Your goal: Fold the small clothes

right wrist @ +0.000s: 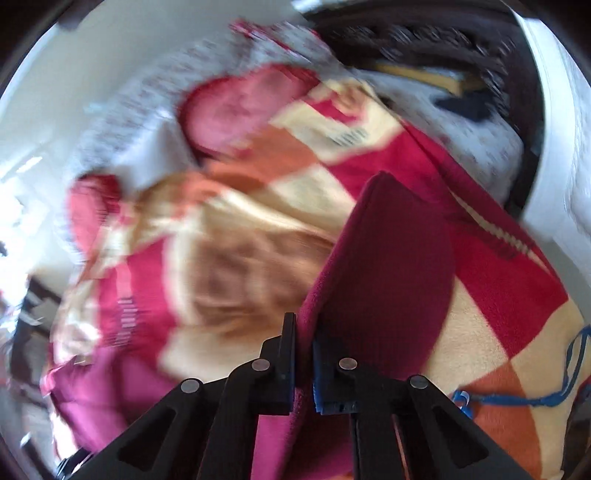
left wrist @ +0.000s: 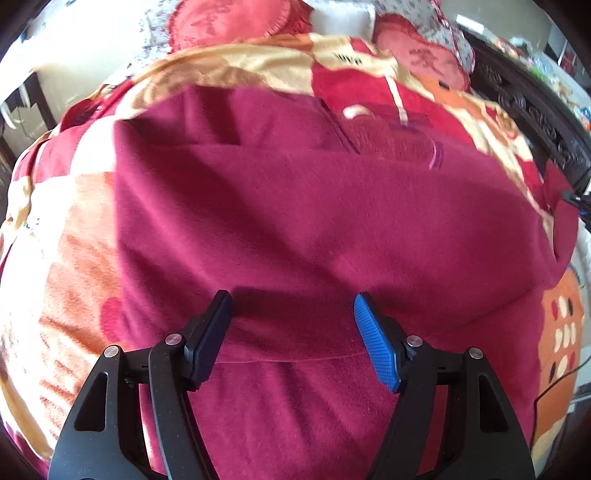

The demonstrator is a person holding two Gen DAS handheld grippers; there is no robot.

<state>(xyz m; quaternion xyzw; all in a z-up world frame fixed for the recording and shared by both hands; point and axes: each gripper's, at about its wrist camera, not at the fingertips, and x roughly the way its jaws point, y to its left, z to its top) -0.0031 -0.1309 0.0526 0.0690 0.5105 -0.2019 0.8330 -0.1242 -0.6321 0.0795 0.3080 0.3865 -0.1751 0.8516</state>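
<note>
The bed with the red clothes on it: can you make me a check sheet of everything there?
Surface: patterned blanket in red, orange and cream covers the bed.
Job's things: dark red fleece garment lies spread on the blanket; one edge is lifted.
Clutter: red heart-patterned pillows at the head of the bed.
Grippers: left hand-held gripper open above the garment, nothing between its fingers; right hand-held gripper shut on a fold of the garment.
Cables: blue cord lies on the blanket by the right hand-held gripper.
Surroundings: dark carved headboard and pale wall; the right wrist view is blurred.
</note>
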